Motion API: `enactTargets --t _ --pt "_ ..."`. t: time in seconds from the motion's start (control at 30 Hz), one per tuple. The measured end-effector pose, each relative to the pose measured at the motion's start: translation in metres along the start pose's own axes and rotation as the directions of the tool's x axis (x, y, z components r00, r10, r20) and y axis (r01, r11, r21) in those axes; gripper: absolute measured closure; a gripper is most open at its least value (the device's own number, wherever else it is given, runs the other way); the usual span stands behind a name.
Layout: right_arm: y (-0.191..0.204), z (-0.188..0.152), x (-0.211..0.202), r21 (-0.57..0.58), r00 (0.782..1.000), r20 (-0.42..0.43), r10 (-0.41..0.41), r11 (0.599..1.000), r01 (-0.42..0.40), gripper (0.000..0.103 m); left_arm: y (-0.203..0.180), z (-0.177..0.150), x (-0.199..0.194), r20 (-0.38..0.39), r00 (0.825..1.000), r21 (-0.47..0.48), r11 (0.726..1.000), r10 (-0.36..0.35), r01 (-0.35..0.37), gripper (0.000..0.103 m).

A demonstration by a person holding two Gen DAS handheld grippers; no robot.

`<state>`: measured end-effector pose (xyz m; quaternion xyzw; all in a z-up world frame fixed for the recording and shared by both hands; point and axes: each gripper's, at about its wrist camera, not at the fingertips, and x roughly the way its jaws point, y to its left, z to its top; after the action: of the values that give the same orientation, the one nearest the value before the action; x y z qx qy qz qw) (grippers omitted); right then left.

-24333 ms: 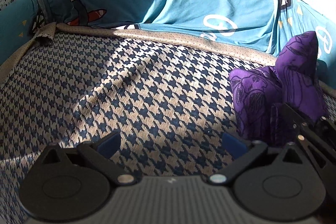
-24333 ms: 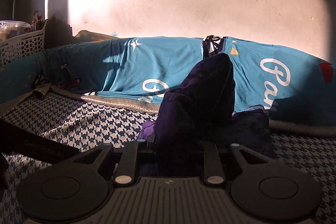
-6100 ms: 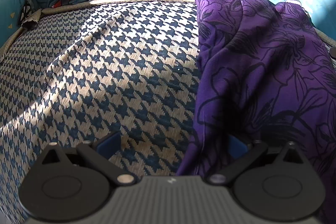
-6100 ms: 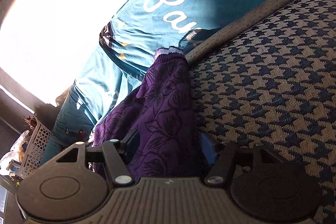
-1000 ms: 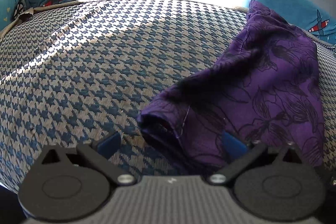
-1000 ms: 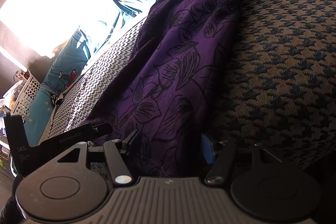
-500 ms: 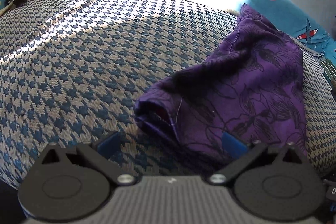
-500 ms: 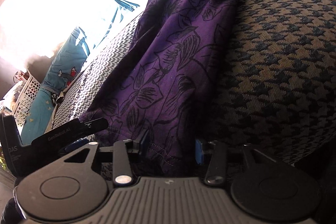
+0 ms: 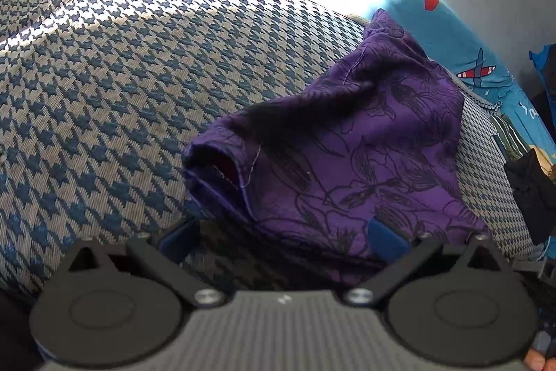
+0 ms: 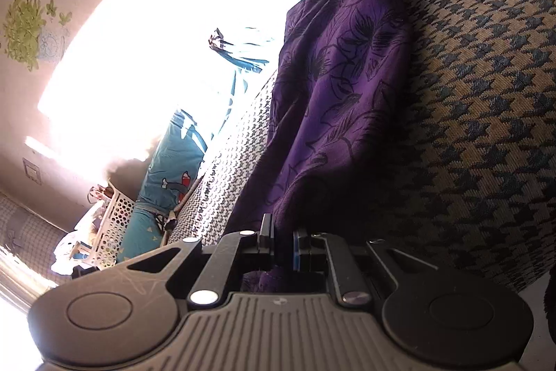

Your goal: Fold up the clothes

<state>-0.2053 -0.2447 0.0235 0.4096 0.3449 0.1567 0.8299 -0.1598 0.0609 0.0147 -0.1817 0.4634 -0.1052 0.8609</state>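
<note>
A purple garment [image 9: 347, 145] with a black floral print lies crumpled on the houndstooth cushion [image 9: 121, 75], its rolled opening facing left. My left gripper [image 9: 281, 239] hangs open just above its near edge. The right fingertip [image 9: 385, 237] is over the fabric and the left fingertip [image 9: 177, 239] is over bare cushion. In the right wrist view the same purple garment [image 10: 340, 86] stretches away along the cushion [image 10: 486, 93]. My right gripper [image 10: 283, 246] is shut on its near hem, with cloth pinched between the pads.
Teal bedding [image 9: 462, 33] printed with planes borders the cushion at the back and right. A white perforated basket [image 10: 111, 232] stands far left in the right wrist view. A dark object [image 9: 528, 183] sits at the cushion's right edge. The cushion's front edge drops off near both grippers.
The right jaws have closed from wide apart onto the garment's hem, and that view has rolled. The left gripper tilted down slightly and stays open. It is no longer seen in the right wrist view.
</note>
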Motion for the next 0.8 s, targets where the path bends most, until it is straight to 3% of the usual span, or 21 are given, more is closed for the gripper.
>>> enactTargets --t 0.23,0.4,0.57,0.8 --pt "0.000 0.002 -0.001 0.020 1.000 0.001 0.003 1.000 -0.003 0.092 -0.005 0.012 0.010 0.011 0.999 -0.014 0.999 -0.033 0.033 0.000" --pt "-0.001 -0.005 0.009 0.012 0.996 -0.044 -0.081 0.997 0.081 0.089 -0.005 0.016 0.012 0.011 0.999 -0.031 0.999 -0.044 0.044 0.000" --pt "-0.003 -0.010 0.016 0.041 0.992 -0.091 -0.083 0.995 0.087 0.065 -0.003 0.016 0.013 0.012 0.999 -0.034 0.998 -0.047 0.048 0.000" --pt "0.003 -0.015 0.026 0.012 0.991 -0.095 -0.094 0.995 0.095 0.059 -0.007 0.013 0.012 0.013 0.999 -0.015 0.999 -0.035 0.035 0.000"
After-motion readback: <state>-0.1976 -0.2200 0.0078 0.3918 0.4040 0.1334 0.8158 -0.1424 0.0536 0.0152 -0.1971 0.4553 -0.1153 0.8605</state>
